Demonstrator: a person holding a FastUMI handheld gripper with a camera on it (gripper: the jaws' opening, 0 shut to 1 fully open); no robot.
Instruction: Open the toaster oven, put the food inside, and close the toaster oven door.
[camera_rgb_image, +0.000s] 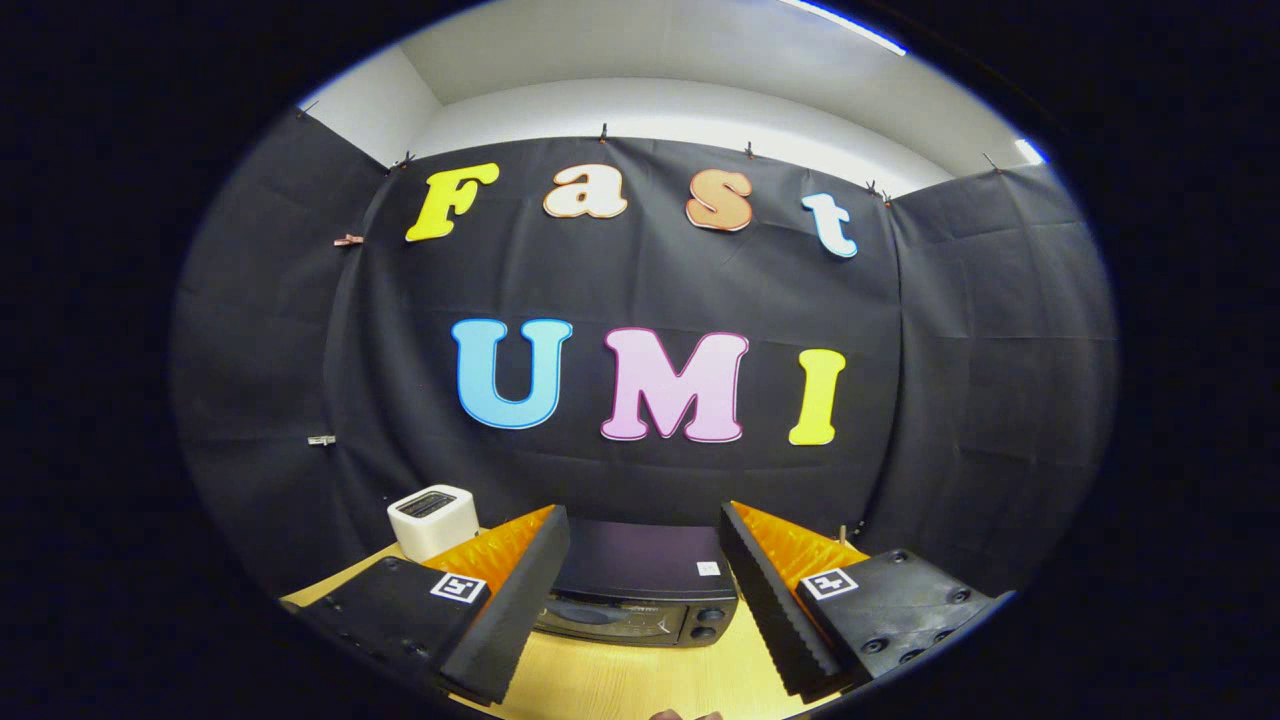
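While its two fingers stand wide apart with nothing between them, the claw (644, 600) hovers over the wooden counter (640, 680). Beyond the fingers sits one black toaster oven (640, 590), door shut. Farther left stands one white toaster (432, 520).

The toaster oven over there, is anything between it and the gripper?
Nothing visible. The toaster oven sits on the table just ahead of the open gripper, framed between its fingers, with bare wood in between. A white box stands off to its left.
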